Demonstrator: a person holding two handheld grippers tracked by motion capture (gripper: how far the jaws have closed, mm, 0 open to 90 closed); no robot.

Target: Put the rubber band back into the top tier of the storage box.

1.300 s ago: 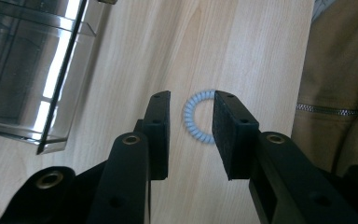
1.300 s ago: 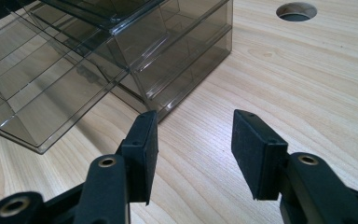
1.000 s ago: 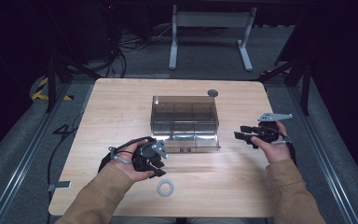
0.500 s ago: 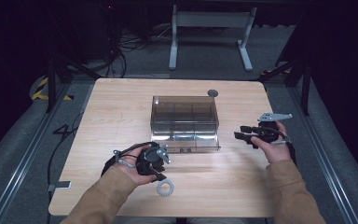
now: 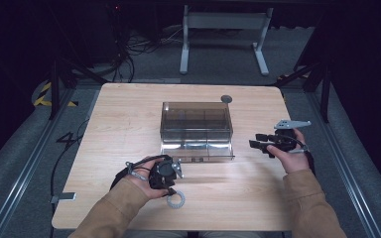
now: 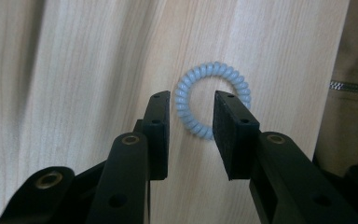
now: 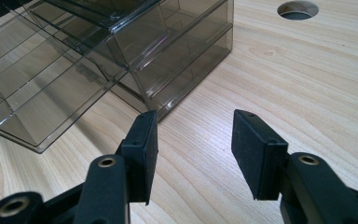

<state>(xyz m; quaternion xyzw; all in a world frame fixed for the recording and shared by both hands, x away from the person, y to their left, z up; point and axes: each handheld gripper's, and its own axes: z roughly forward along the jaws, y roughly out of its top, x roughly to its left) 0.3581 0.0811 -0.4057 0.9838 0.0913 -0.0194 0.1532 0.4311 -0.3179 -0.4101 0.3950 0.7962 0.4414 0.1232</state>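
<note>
The left gripper (image 6: 191, 116) has its jaws parted by a moderate gap, gripping nothing; just beyond their tips a pale blue coiled hair tie (image 6: 213, 100) lies flat on the wooden table (image 6: 74, 70), its near arc showing in the gap between them, and being a round ring it has no long axis or pointing direction. The right gripper (image 7: 193, 133) holds its jaws wider apart and empty above bare wood. A smoky clear plastic drawer box (image 7: 121, 51), its lowest drawer pulled out, sits ahead and to the left of those tips.
</note>
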